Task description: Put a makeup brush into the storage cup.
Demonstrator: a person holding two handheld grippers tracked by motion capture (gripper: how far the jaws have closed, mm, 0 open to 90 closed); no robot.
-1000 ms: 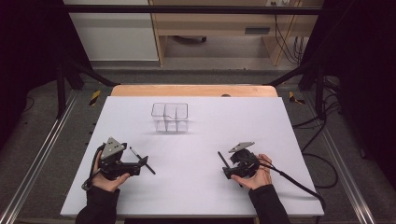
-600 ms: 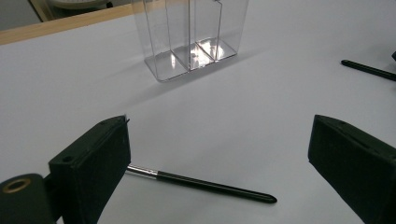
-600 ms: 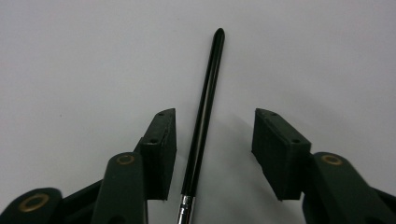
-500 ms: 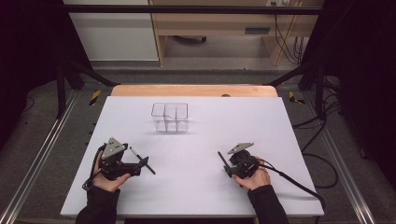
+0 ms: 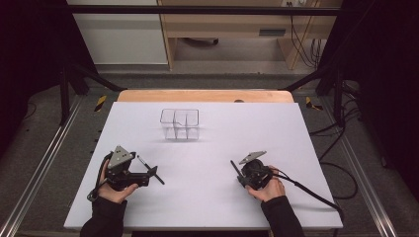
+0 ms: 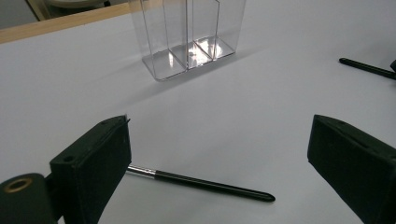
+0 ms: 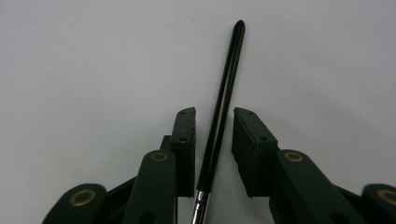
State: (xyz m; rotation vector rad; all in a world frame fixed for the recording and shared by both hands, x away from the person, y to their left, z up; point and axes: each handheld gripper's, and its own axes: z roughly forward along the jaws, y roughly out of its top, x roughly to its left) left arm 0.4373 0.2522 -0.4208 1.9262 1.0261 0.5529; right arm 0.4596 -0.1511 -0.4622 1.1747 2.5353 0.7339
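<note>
A clear plastic organizer (image 5: 179, 123) (image 6: 187, 37) with upright dividers stands on the white table, far of centre. My left gripper (image 5: 148, 173) (image 6: 219, 140) rests at the near left, open wide. A thin black brush (image 5: 150, 170) (image 6: 205, 184) with a silver ferrule lies on the table just in front of its jaws. My right gripper (image 5: 240, 173) (image 7: 214, 114) rests at the near right. Its jaws have just been closing around a second black brush (image 5: 237, 173) (image 7: 224, 102) (image 6: 366, 67). That brush lies between the pads, and a narrow gap still shows on the right side.
The white tabletop (image 5: 276, 133) spreads wide between the grippers and the organizer. A wooden strip (image 5: 205, 95) edges its far side. Dark frame rails and cables run along both sides of the table.
The right gripper's jaws have narrowed around the brush lying between them. Both hands and the left gripper have stayed where they were.
</note>
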